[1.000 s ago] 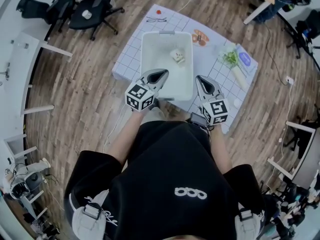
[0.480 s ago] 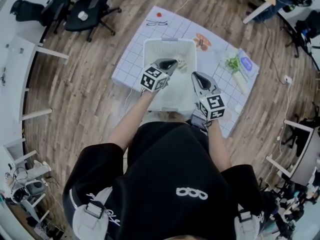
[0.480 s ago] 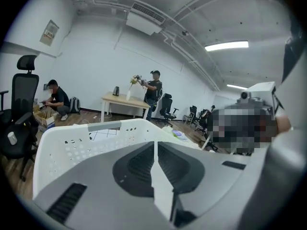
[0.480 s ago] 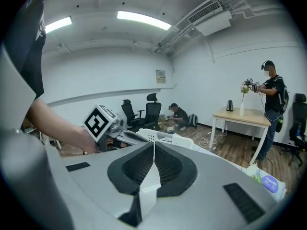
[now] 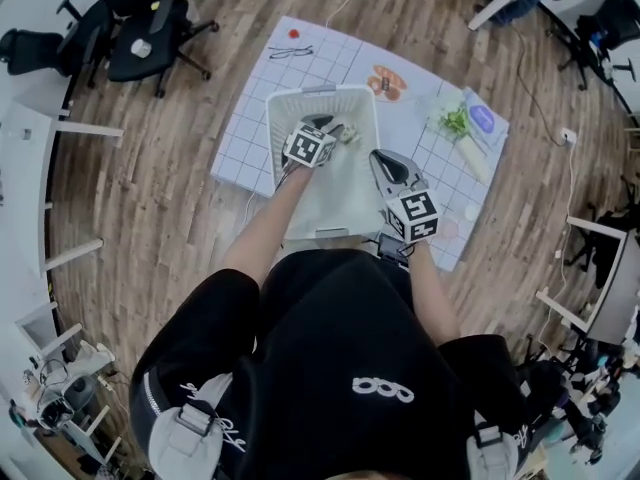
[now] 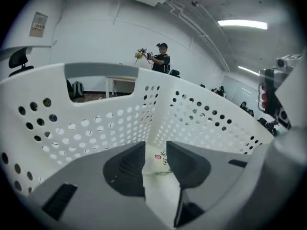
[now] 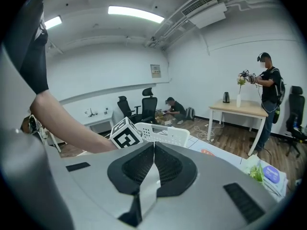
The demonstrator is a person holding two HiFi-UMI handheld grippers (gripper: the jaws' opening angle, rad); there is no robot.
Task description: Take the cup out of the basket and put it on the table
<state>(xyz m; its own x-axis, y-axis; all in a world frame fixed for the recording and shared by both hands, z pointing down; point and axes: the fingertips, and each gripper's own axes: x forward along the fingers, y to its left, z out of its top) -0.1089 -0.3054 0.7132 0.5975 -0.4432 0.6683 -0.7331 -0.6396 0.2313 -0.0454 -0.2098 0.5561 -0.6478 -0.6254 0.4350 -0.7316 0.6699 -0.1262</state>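
The white perforated basket [image 5: 290, 193] stands on the grid-patterned table mat. The cup [image 5: 349, 135], small and white with red print, lies at the basket's far end. My left gripper [image 5: 334, 128] is down inside the basket. In the left gripper view the cup [image 6: 161, 162] shows through the gap just ahead of the left gripper [image 6: 155, 147]. The jaws are opening and the pads touch nothing. My right gripper [image 5: 379, 160] hovers shut over the basket's right rim, holding nothing. In the right gripper view the right gripper [image 7: 154, 145] points at the basket [image 7: 165, 134].
On the mat [image 5: 243, 128] lie glasses [image 5: 290, 52], a food picture [image 5: 385, 81], green vegetables [image 5: 457, 120] and a blue-labelled packet [image 5: 483, 118]. Office chairs [image 5: 140, 28] stand on the wooden floor at the far left. A person stands by a wooden table [image 7: 240, 110] at the right.
My left gripper has gone forward from the basket's near rim down into the basket towards the cup, and its jaws have parted. The right gripper has shifted slightly forward.
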